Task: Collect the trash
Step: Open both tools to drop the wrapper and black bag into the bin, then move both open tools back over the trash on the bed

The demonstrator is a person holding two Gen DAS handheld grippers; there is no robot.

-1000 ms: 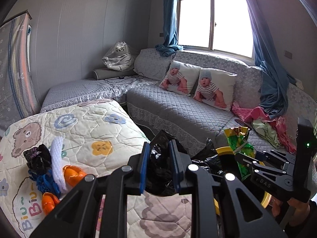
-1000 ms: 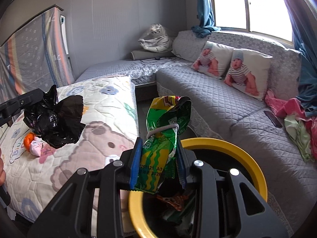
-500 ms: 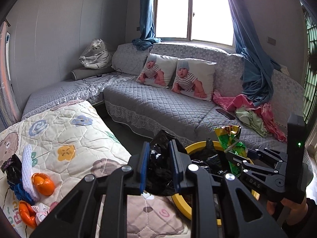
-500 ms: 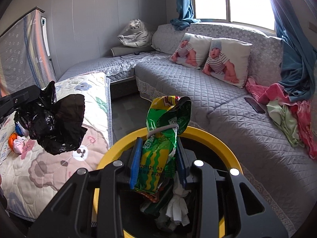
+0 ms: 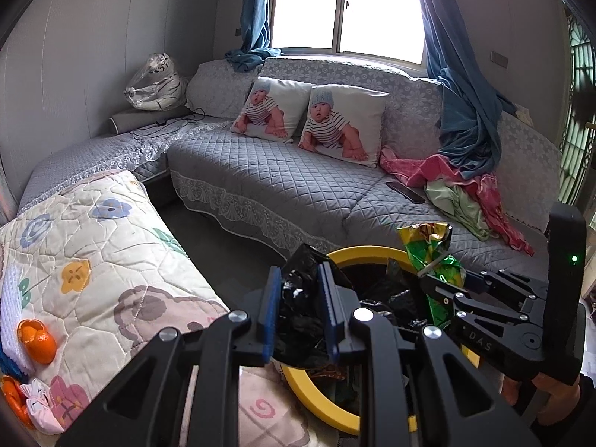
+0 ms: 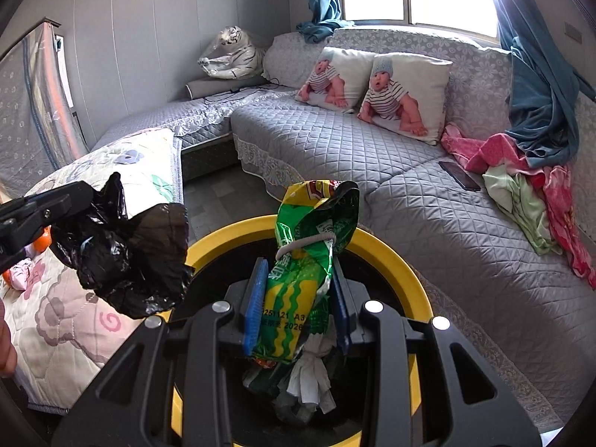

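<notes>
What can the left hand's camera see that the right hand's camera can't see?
Only the left wrist view shows the green light on the right gripper and the white knitted cloth. Only the right wrist view shows the white tissue down in the bin and the striped panel by the wall. Both show the yellow-rimmed bin, black plastic bag in the left gripper, green snack wrapper and baby pillows.

Quilted bed cover (image 5: pixel 111 260) with cartoon print: orange peels (image 5: pixel 37 341), white knit cloth (image 5: pixel 9 309), crumpled pink-white wrapper (image 5: pixel 39 408) at near edge. Grey sofa (image 5: pixel 279 186): two pillows (image 5: pixel 309 117), clothes (image 5: pixel 458 186), phone (image 5: pixel 405 191).
</notes>
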